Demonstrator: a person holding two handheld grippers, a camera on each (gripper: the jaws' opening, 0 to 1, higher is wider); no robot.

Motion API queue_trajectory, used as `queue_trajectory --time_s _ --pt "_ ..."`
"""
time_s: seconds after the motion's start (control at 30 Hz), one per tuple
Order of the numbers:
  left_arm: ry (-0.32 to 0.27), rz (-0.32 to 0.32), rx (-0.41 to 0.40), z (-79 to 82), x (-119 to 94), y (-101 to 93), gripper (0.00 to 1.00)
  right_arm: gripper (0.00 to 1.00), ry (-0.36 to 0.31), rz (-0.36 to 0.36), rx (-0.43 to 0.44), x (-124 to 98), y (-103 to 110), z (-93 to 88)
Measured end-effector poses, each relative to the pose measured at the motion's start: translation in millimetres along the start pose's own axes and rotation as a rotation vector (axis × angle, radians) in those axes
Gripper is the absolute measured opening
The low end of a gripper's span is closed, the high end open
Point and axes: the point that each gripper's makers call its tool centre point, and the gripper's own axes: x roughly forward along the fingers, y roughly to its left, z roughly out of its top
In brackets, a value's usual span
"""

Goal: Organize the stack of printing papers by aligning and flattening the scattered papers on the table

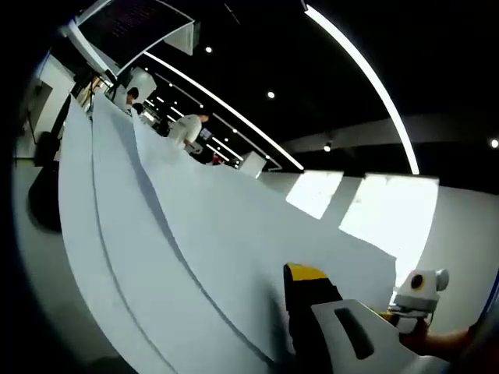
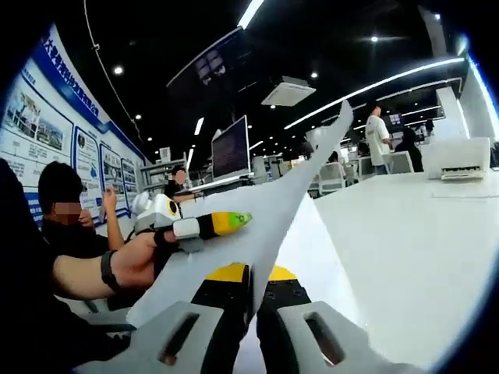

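Right gripper (image 2: 251, 282): my right jaws are clenched on the lower edge of the papers (image 2: 269, 206), the yellow-tipped pads pressed together with the sheets pinched between them.
Papers, right gripper view: the white sheets rise edge-on from my jaws and taper to a point up and to the right, lifted off the bench (image 2: 405, 241).
Left gripper, seen from the right gripper view (image 2: 209, 226): it comes in from the left, its yellow tip lying against the face of the papers; my hand (image 2: 139, 261) holds it, with a dark band at the wrist.
Left gripper, own view (image 1: 310, 300): one black jaw with a yellow tip sits flat against the sheets at the lower right. I cannot tell whether these jaws are released or clenched, as the second jaw is hidden behind the sheets.
Papers, left gripper view (image 1: 203, 241): several white sheets fan out in overlapping layers, their edges running diagonally from upper left to lower right.
Bench: white and smooth, stretching away to the right of the papers, with a white printer (image 2: 456, 160) at its far end.
Surroundings: a person (image 2: 61, 210) sits at the left beside a blue wall poster (image 2: 47, 128); another person (image 2: 378, 134) stands further back among the monitors.
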Motion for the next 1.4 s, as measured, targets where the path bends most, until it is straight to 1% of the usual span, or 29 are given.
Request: queue_trajectory --time_s 0.13,0.4,0.53,0.73,0.97,1.23,1.4 --pt "0.0 0.001 0.0 -0.1 0.0 0.0 0.21 0.0 0.031 0.027 -0.032 3.5 6.8 -6.2" --pt "0.001 0.0 0.002 -0.2 0.4 0.4 0.21 0.0 0.093 0.041 -0.111 9.8 13.2 -19.1" --pt "0.002 0.001 0.001 -0.3 0.4 0.2 0.21 0.0 0.108 0.054 -0.123 10.8 15.2 -21.9" --pt "0.002 0.001 0.001 -0.2 0.4 0.2 0.21 0.01 0.113 0.063 -0.126 11.3 16.2 -23.0" --pt "0.001 0.001 0.003 0.0 0.3 0.2 0.21 0.01 0.145 0.085 -0.151 13.5 20.8 -30.3" --pt "0.001 0.001 0.004 -0.2 0.3 0.2 0.21 0.0 0.149 0.091 -0.149 14.1 21.2 -30.9" --pt "0.001 -0.004 0.003 -0.1 0.4 -0.4 0.2 0.02 0.158 0.09 -0.165 14.8 21.4 -33.2"
